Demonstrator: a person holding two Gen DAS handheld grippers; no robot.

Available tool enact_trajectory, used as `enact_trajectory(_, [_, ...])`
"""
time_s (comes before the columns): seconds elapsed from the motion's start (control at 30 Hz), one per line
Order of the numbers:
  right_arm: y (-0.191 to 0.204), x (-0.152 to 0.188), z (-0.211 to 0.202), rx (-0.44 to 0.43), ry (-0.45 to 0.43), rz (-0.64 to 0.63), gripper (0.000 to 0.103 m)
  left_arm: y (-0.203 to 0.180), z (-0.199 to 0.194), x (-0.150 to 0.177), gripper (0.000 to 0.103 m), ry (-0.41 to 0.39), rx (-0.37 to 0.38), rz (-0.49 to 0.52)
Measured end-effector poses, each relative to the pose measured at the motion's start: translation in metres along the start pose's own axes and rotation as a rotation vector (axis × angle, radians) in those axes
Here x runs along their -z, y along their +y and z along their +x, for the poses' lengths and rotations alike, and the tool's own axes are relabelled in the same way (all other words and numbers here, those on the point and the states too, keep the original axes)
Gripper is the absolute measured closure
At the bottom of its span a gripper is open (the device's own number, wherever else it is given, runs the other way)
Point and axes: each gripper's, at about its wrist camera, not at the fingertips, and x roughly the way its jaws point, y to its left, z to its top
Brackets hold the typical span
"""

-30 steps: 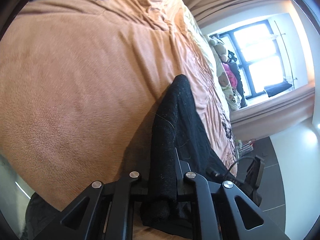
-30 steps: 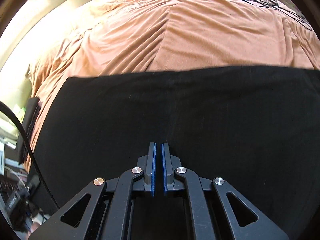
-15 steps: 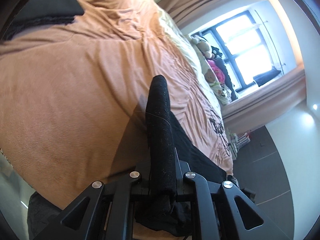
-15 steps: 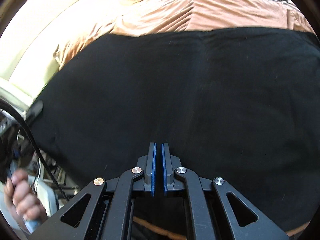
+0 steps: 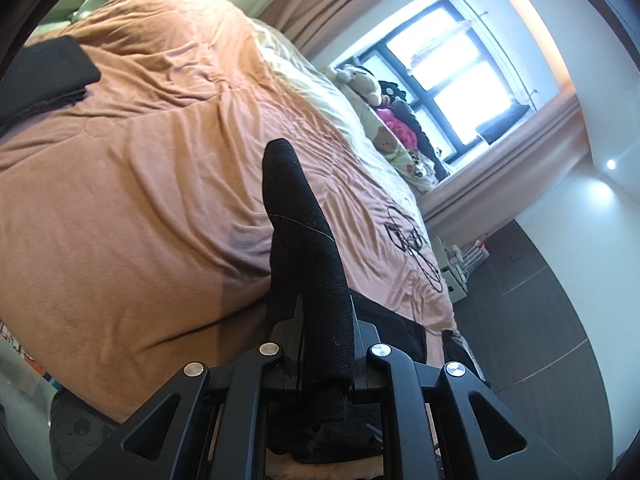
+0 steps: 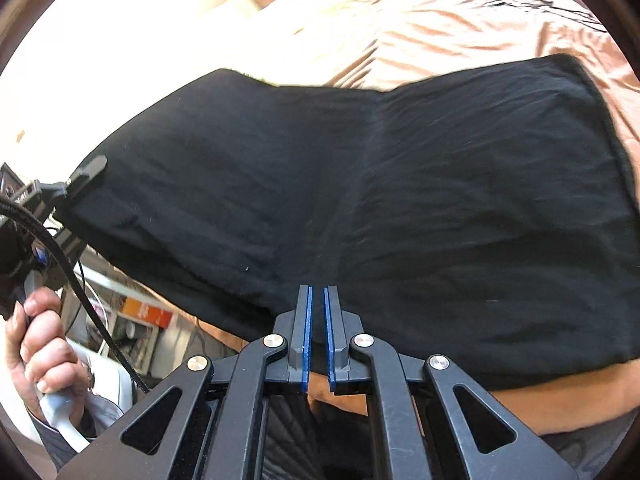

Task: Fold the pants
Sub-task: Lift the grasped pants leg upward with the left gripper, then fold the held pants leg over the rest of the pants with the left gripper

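Note:
The black pants (image 6: 440,200) lie spread across the orange bedspread (image 6: 440,28). My left gripper (image 5: 326,308) is shut on a thick bunch of the pants (image 5: 304,260), which sticks up between its fingers above the bed. In the right wrist view that left gripper (image 6: 86,168) holds the pants' left corner lifted, with a person's hand (image 6: 36,340) on its handle. My right gripper (image 6: 316,292) is shut, its blue pads almost touching with no cloth seen between them. Its tips hover at the pants' near edge, where a crease runs up the cloth.
A folded black garment (image 5: 44,76) lies at the bed's far left. A thin black cable (image 5: 412,240) rests on the bedspread (image 5: 120,200) near plush toys (image 5: 384,136) by the window. Dark floor (image 5: 540,300) lies right of the bed. Clutter (image 6: 140,320) sits below the bed's edge.
My left gripper has risen with the bunched pants and rolled. My right gripper has drawn back over the pants, so their near edge and the hand came into view.

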Motion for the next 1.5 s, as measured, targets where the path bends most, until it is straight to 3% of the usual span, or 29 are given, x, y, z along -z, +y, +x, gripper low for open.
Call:
enact_trajectory(0.3, [-0.044,0.016,-0.068,-0.012,-0.126,0.065,0.099,-0.051,0.009,0.008,0.089,0.024,0.035,0.095])
enact_trajectory(0.37, [-0.050,0.021,-0.077,-0.016,-0.144,0.076,0.091,-0.063,0.011,0.012,0.089,0.031,0.040,0.119])
enact_trajectory(0.43, [-0.060,0.026,-0.088,-0.015,-0.173,0.090,0.064,-0.074,0.014,0.015,0.089,0.038,0.042,0.140])
enact_trajectory(0.5, [-0.064,0.033,-0.095,-0.009,-0.209,0.101,0.047,-0.086,0.018,0.018,0.089,0.047,0.051,0.159])
enact_trajectory(0.6, [-0.076,0.041,-0.110,-0.019,-0.239,0.107,0.044,-0.101,0.026,0.024,0.089,0.059,0.061,0.182])
enact_trajectory(0.73, [-0.092,0.052,-0.127,-0.028,-0.271,0.120,0.027,-0.121,0.036,0.036,0.089,0.080,0.070,0.211])
enact_trajectory(1.1, [-0.134,0.074,-0.145,-0.050,-0.307,0.210,0.026,-0.169,0.073,0.069,0.089,0.155,0.094,0.285])
enact_trajectory(1.5, [-0.192,0.101,-0.169,-0.030,-0.332,0.335,0.026,-0.199,0.152,0.130,0.089,0.337,0.110,0.321])
